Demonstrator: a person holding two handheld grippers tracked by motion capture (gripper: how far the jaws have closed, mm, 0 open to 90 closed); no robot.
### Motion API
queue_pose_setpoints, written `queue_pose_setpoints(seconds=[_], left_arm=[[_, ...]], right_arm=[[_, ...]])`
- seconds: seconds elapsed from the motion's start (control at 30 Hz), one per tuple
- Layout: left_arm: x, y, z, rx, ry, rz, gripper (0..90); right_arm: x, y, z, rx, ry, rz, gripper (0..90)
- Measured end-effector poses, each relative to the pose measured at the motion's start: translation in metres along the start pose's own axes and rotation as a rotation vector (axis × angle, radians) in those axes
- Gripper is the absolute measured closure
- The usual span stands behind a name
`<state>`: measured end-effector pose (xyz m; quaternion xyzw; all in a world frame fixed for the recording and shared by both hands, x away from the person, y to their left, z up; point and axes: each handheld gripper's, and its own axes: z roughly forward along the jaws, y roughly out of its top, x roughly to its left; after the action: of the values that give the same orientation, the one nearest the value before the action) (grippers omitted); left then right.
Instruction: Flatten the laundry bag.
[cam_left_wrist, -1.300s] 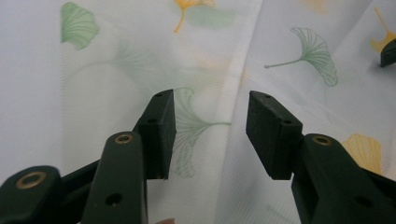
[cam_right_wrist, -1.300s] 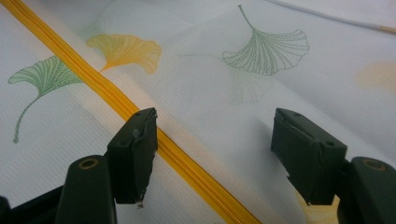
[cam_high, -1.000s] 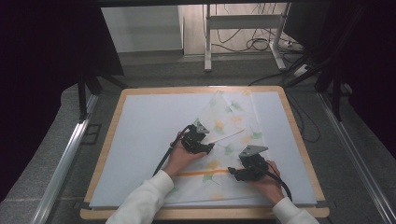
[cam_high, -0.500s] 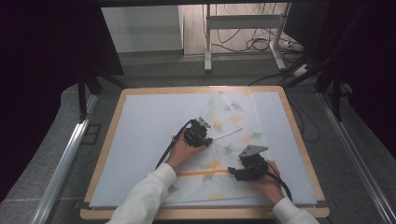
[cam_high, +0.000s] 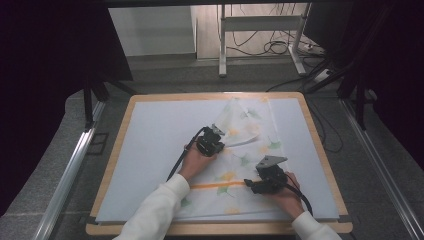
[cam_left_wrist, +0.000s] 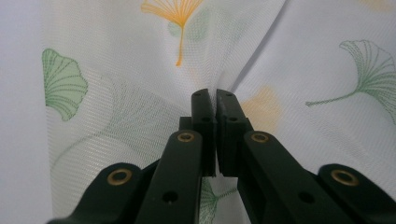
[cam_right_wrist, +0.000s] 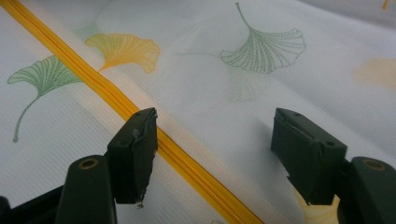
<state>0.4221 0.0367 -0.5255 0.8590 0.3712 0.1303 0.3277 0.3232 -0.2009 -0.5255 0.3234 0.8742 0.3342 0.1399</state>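
1. Mesh bag (cam_high: 235, 165) lay under both your claws.
2. Your left claw (cam_left_wrist: 215, 100) had just closed, pinching a fold of it.
3. Your right claw (cam_right_wrist: 215, 135) stayed spread, the yellow zipper (cam_right_wrist: 116, 102) beside one jaw.

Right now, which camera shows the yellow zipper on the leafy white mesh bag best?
The right gripper view: the yellow zipper runs close and sharp, its teeth visible. The high view shows it as a thin orange line. In the left gripper view I see leaf-printed mesh, not the zipper.
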Motion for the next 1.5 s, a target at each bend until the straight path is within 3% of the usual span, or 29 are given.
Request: queue_pose_setpoints(seconds=[0.27,0.63,0.97,1.13,1.3,1.43,1.5], left_arm=[[0.01,0.0,-0.019,-0.053,-0.015,-0.041,88.7],[0.038,-0.006,-0.045,-0.126,0.016,-0.121,88.9],[0.079,-0.025,-0.059,-0.16,0.067,-0.238,88.9],[0.105,-0.039,-0.058,-0.157,0.108,-0.312,88.8],[0.127,-0.048,-0.053,-0.161,0.111,-0.4,88.2],[0.142,-0.057,-0.049,-0.154,0.128,-0.461,83.5],[0.145,-0.059,-0.052,-0.158,0.153,-0.462,79.1]], right_arm=[[0.0,0.0,0.0,-0.003,0.0,-0.001,31.7],[0.0,0.0,0.0,0.0,-0.001,0.001,31.6],[0.0,-0.001,0.0,-0.002,-0.001,0.003,31.5],[-0.001,-0.001,0.0,-0.003,0.001,0.001,31.4],[-0.001,-0.001,0.0,-0.005,0.001,0.002,31.3],[-0.001,-0.001,0.0,-0.005,-0.001,0.003,31.2],[-0.001,-0.001,0.0,-0.005,0.0,0.002,31.2]])
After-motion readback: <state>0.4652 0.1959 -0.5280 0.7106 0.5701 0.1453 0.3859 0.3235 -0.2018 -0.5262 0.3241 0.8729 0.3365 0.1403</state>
